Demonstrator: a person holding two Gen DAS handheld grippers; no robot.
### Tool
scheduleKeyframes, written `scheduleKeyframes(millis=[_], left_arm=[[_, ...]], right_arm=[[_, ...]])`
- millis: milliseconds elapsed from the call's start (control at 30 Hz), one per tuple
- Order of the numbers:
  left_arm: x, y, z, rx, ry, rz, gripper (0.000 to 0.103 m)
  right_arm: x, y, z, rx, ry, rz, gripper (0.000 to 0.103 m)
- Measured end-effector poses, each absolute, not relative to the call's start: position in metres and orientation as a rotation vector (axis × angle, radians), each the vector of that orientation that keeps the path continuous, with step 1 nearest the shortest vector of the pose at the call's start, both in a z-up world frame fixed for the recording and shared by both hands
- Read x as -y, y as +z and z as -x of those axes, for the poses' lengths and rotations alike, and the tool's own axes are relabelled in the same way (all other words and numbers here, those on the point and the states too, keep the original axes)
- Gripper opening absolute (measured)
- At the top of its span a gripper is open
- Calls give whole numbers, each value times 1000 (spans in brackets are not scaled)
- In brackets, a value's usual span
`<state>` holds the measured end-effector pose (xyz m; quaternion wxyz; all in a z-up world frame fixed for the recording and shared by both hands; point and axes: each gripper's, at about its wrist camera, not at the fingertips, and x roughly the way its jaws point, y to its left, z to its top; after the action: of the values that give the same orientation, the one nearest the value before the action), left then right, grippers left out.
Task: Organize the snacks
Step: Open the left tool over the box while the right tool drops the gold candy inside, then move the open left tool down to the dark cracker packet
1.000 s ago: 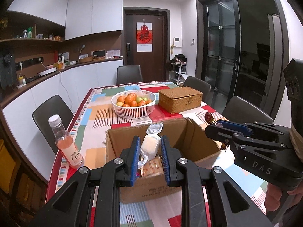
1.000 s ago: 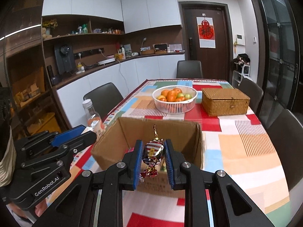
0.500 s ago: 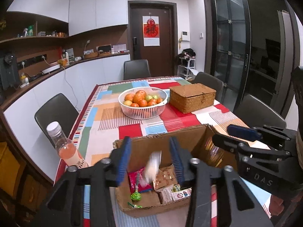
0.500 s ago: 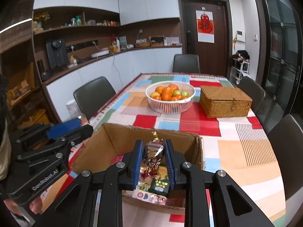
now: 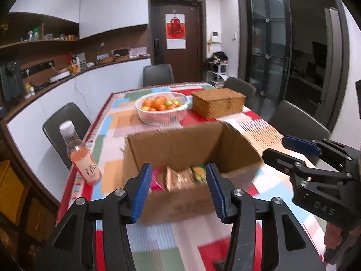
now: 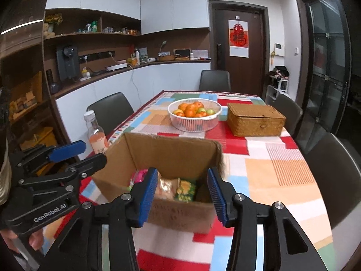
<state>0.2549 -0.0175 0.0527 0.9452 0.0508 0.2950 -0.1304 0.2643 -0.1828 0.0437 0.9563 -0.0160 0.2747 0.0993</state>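
An open cardboard box stands on the patchwork tablecloth and holds several packaged snacks. My left gripper hovers at the box's near wall, its jaws opening, with nothing between the blue pads. Beside it, my right gripper is also opening and empty over the near edge. Each gripper shows in the other's view: the right gripper at the box's right side, the left gripper at its left corner.
A bottle of pink drink stands left of the box near the table edge. Behind the box are a white fruit basket and a closed wicker box. Dark chairs surround the table.
Both grippers went from shut to open. The white wrapped snack left the left gripper and the foil-wrapped candy left the right one, into the box. Both grippers have drawn back slightly.
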Motion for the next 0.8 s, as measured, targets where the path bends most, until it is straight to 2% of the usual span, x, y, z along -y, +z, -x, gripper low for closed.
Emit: scheduleKeyframes(millis=[300,800], left_arm=[[39,22,-212,-705,-319,-129,52],[73,-59,-189,-984,-399,-162,52]], right_arm=[[204,11,-223,-656,190,27,48],[233,-55,-185,-838,189,-30,48]])
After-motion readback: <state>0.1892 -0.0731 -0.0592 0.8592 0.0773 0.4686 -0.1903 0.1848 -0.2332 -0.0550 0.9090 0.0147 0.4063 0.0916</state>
